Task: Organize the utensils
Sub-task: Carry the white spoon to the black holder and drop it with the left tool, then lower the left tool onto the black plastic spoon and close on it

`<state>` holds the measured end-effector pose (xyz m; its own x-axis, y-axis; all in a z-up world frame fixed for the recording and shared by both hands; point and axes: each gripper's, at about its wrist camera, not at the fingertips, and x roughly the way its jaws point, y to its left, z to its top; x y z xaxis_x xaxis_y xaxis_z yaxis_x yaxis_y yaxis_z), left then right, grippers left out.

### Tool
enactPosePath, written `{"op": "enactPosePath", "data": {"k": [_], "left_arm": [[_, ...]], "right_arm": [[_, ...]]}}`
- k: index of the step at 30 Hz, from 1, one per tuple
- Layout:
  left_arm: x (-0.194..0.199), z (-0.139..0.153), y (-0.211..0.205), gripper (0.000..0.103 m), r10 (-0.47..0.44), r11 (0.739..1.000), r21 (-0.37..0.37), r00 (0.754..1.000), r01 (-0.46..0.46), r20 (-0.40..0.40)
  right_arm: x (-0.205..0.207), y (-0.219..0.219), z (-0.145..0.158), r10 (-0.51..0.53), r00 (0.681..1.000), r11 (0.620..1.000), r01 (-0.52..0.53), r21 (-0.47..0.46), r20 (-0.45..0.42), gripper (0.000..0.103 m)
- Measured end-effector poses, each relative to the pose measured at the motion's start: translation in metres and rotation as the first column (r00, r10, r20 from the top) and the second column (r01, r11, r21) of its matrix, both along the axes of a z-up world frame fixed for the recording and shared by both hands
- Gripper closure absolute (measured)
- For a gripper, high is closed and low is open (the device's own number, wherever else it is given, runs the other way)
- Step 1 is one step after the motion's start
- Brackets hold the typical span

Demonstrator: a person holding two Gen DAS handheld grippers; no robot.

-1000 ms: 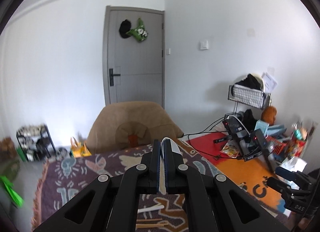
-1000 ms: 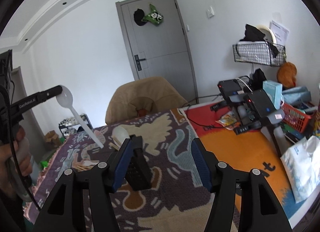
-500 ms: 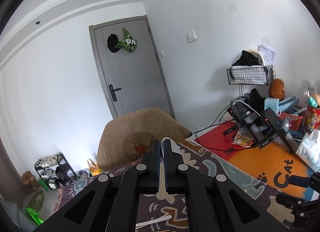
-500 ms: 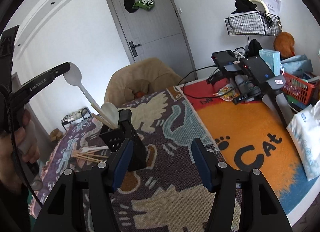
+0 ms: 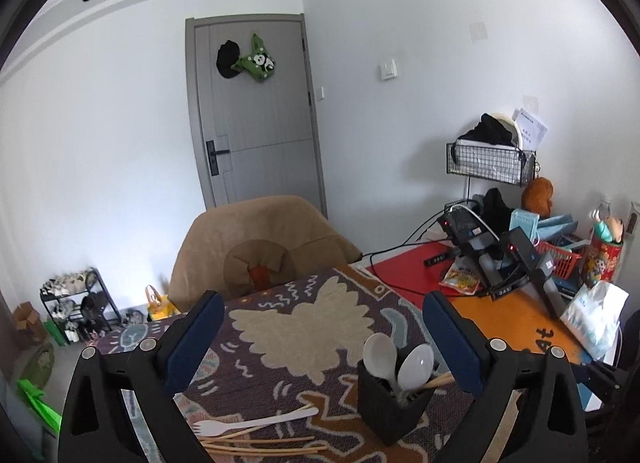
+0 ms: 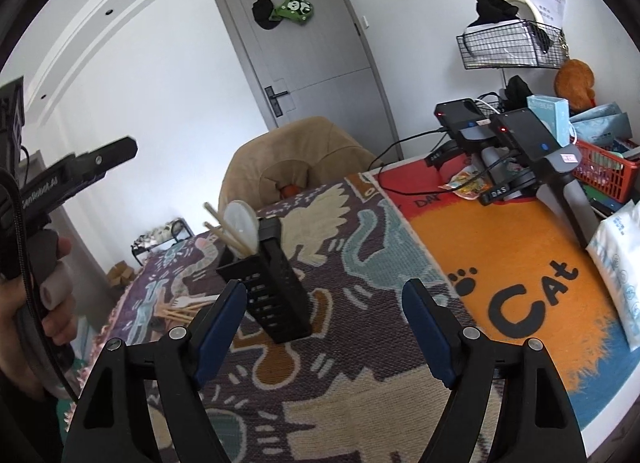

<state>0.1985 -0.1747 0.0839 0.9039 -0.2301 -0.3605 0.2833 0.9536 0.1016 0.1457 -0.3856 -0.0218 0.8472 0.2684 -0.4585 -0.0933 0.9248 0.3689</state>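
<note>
Both white spoons (image 5: 394,359) stand bowl-up in the black holder (image 5: 390,403). The left gripper (image 5: 320,333) and right gripper (image 6: 320,309) are opening, nothing pinched. A fork (image 5: 256,422) lies lengthwise across the rug (image 5: 304,327).

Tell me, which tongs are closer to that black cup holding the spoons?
The right tongs: the black cup stands tilted just ahead of their opening blades, nearer the left one. The left tongs hang farther back above it, also opening, empty.

"Cat" on orange mat (image 6: 532,291); "DAS" on stand foot (image 5: 505,294).
</note>
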Motion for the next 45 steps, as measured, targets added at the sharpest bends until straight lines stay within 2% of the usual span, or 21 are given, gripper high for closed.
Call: {"op": "enactPosePath", "data": {"k": [2, 9, 12, 20, 25, 29, 32, 35, 39, 45], "left_arm": [[-0.002, -0.001, 0.008, 0.004, 0.011, 1.0, -0.001, 1.0, -0.011, -0.007], [0.0, -0.012, 0.058, 0.004, 0.07, 0.995, -0.067, 0.992, -0.077, -0.105], [-0.002, -0.017, 0.08, 0.004, 0.102, 0.99, -0.084, 0.987, -0.113, -0.125], [-0.004, -0.031, 0.132, 0.004, 0.166, 0.974, -0.127, 0.97, -0.189, -0.175], [-0.002, -0.046, 0.157, 0.016, 0.189, 0.966, -0.132, 0.954, -0.224, -0.234], [0.001, -0.062, 0.174, 0.018, 0.208, 0.958, -0.134, 0.938, -0.252, -0.277], [0.004, -0.075, 0.186, 0.026, 0.211, 0.952, -0.144, 0.922, -0.269, -0.323], [0.009, -0.09, 0.197, 0.034, 0.206, 0.945, -0.163, 0.904, -0.283, -0.375], [0.017, -0.11, 0.211, 0.052, 0.191, 0.933, -0.195, 0.873, -0.304, -0.449], [0.033, -0.137, 0.219, 0.062, 0.155, 0.921, -0.225, 0.829, -0.318, -0.538]], "right_arm": [[0.0, 0.006, 0.0, 0.001, 1.0, 1.0, -0.001, -0.003, 0.006, 0.023], [0.003, 0.026, -0.002, 0.016, 1.0, 0.999, -0.017, -0.049, -0.005, 0.023], [0.005, 0.032, -0.004, 0.05, 0.999, 0.998, -0.05, -0.025, -0.014, 0.023], [0.007, 0.061, -0.009, 0.13, 0.991, 0.991, -0.131, -0.031, -0.033, 0.023], [0.009, 0.084, -0.013, 0.204, 0.978, 0.979, -0.205, -0.015, -0.049, 0.023], [0.012, 0.097, -0.017, 0.219, 0.973, 0.975, -0.221, -0.028, -0.068, 0.023], [0.014, 0.101, -0.019, 0.225, 0.971, 0.973, -0.228, -0.024, -0.079, 0.023], [0.015, 0.107, -0.018, 0.24, 0.968, 0.97, -0.243, -0.022, -0.078, 0.023], [0.018, 0.116, -0.017, 0.243, 0.966, 0.968, -0.247, -0.042, -0.087, 0.023], [0.024, 0.13, -0.02, 0.262, 0.959, 0.961, -0.27, -0.066, -0.105, 0.023]]}}
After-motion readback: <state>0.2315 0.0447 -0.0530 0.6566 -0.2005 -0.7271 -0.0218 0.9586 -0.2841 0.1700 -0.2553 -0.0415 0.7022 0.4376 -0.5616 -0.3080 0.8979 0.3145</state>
